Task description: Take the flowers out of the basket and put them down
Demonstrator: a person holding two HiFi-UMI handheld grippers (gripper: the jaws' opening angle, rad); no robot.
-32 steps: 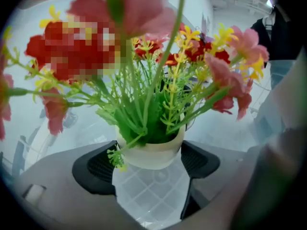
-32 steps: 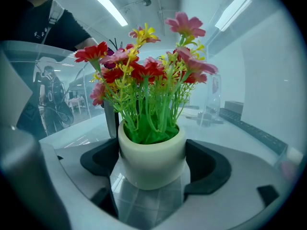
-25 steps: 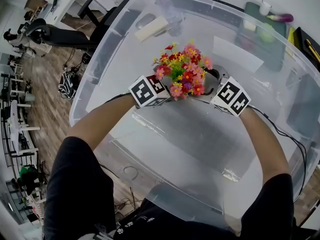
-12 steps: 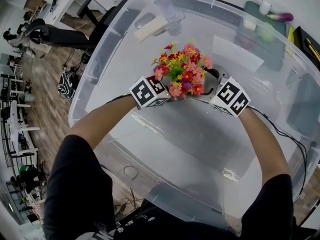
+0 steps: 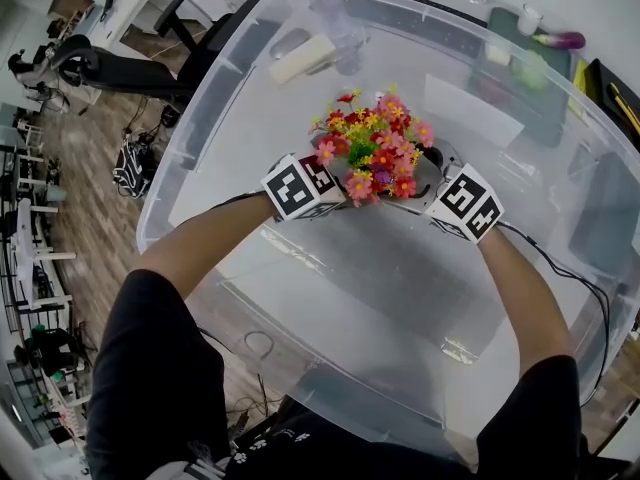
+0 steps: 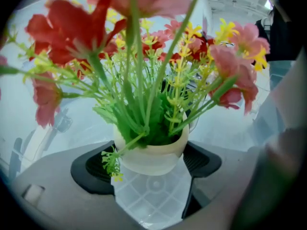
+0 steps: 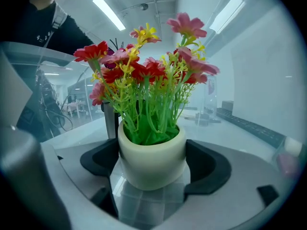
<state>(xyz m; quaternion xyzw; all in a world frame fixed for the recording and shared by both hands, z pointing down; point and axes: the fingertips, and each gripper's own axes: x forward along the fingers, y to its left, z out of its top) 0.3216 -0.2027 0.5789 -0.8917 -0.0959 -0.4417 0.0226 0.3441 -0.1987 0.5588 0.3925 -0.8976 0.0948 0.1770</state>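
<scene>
Left gripper (image 6: pixel 149 166) and right gripper (image 7: pixel 151 170) each clamp the cream pot (image 7: pixel 152 157) of artificial flowers (image 5: pixel 378 153) inside the clear plastic bin (image 5: pixel 200 118).

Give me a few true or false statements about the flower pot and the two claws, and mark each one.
1. The left claw and the right claw are both shut on the pot. True.
2. The pot is black. False: it is cream.
3. The flowers are all white. False: they are red, pink and yellow.
4. The pot stands upright. True.
5. A black office chair stands outside the clear bin. True.
</scene>
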